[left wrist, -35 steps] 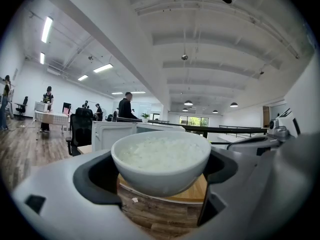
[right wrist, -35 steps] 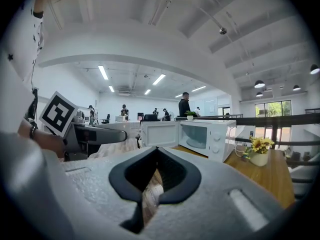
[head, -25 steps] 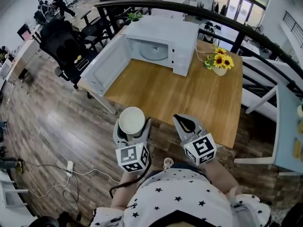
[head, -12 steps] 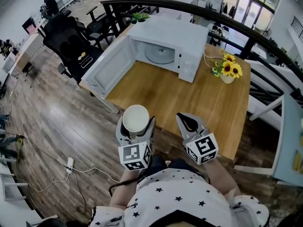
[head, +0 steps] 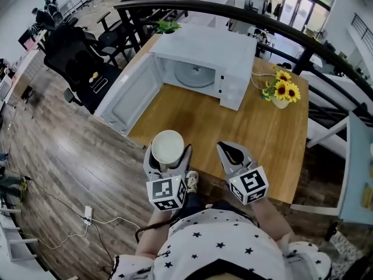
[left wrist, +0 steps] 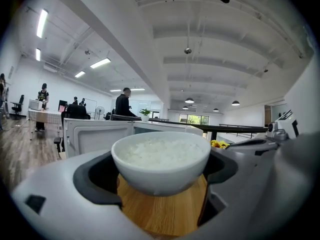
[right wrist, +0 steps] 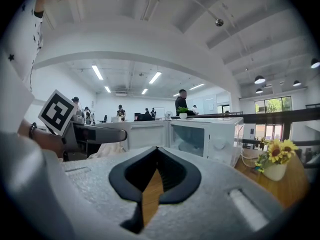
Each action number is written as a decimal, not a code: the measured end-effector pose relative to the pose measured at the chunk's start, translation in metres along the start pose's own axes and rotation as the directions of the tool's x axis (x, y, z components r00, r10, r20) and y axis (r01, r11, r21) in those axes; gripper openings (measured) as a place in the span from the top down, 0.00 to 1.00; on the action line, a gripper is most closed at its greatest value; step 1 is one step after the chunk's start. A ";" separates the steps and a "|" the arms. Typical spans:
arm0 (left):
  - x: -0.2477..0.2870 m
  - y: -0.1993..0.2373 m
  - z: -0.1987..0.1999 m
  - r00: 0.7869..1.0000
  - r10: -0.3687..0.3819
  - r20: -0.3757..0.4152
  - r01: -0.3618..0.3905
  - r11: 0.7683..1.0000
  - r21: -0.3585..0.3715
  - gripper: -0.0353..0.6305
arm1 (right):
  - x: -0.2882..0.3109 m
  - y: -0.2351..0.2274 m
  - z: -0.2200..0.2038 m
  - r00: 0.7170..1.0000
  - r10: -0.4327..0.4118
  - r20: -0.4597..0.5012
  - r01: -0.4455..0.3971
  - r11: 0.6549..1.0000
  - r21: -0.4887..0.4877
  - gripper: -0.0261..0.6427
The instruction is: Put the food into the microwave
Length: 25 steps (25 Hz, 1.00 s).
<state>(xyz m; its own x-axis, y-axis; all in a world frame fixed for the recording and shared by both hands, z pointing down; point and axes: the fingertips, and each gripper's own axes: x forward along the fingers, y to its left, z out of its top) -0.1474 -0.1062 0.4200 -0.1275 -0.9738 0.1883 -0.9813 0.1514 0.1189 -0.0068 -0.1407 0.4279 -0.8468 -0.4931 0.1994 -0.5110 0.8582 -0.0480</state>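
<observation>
A white bowl of rice (head: 167, 146) sits between the jaws of my left gripper (head: 168, 154), which is shut on it over the near edge of the wooden table (head: 250, 127). In the left gripper view the bowl (left wrist: 161, 159) fills the middle, with the jaws on both its sides. The white microwave (head: 204, 57) stands at the table's far side, its door (head: 129, 92) swung open to the left and its glass turntable visible inside. My right gripper (head: 231, 152) is shut and holds nothing, just right of the bowl.
A small vase of sunflowers (head: 281, 92) stands on the table right of the microwave, with a cord beside it. Black office chairs (head: 76, 63) stand left of the table. A dark curved railing (head: 280, 28) runs behind. A white cable (head: 87, 214) lies on the wood floor.
The table and microwave have shifted a little in the head view as the person moved. Both grippers keep their places, and the bowl stays held.
</observation>
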 end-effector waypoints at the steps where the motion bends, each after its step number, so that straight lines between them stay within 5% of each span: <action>1: 0.007 0.003 0.002 1.000 -0.007 0.001 0.007 1.000 0.003 0.22 | 0.007 -0.003 0.001 1.000 -0.007 0.001 0.007 1.000 0.004 0.95; 25: 0.164 0.053 0.010 0.988 -0.139 -0.071 0.141 0.990 0.021 0.22 | 0.135 -0.062 0.021 0.993 -0.112 -0.035 0.112 0.994 0.005 0.95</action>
<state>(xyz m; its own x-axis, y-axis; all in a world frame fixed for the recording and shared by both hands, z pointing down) -0.2214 -0.2600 0.4470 0.0205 -0.9709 0.2388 -0.9923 0.0094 0.1232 -0.0928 -0.2634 0.4375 -0.7785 -0.5809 0.2379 -0.6037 0.7966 -0.0306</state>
